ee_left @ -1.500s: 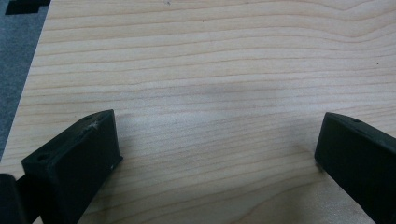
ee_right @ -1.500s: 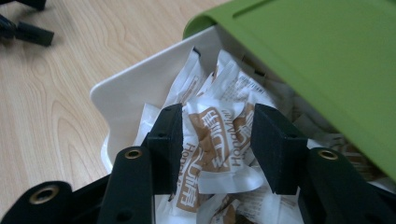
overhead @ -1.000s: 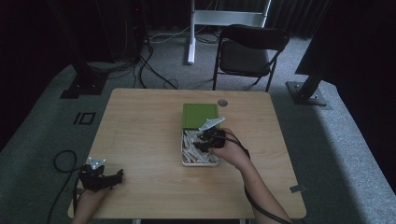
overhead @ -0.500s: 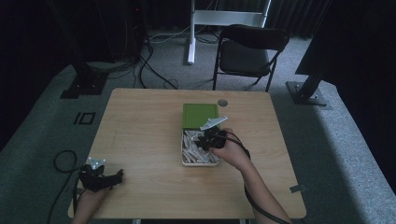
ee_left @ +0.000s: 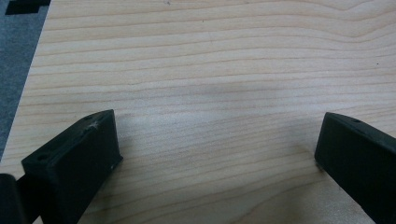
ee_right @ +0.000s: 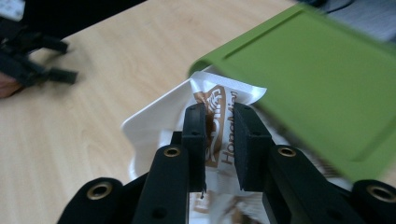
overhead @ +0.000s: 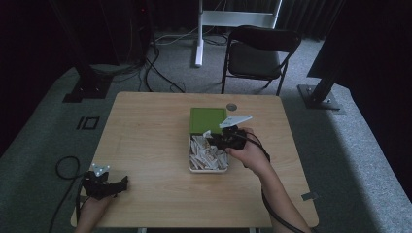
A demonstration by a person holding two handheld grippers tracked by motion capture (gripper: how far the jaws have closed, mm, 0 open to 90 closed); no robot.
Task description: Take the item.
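Observation:
A white box [overhead: 191,164] full of several small packets sits mid-table, with its green lid [overhead: 208,120] lying against its far end. Over the box's far part, my right gripper [overhead: 214,141] is shut on a white packet with brown print [ee_right: 215,99], held just above the box and next to the green lid [ee_right: 327,79]. The packet [overhead: 206,134] shows as a small white tip at the jaws. My left gripper [overhead: 124,183] rests open at the table's near left corner, its jaws [ee_left: 217,135] wide apart over bare wood.
A small round grey disc [overhead: 231,107] lies on the table beyond the lid. A black folding chair [overhead: 260,53] stands behind the table. Cables trail on the carpet at left, and the table edge runs close beside my left gripper.

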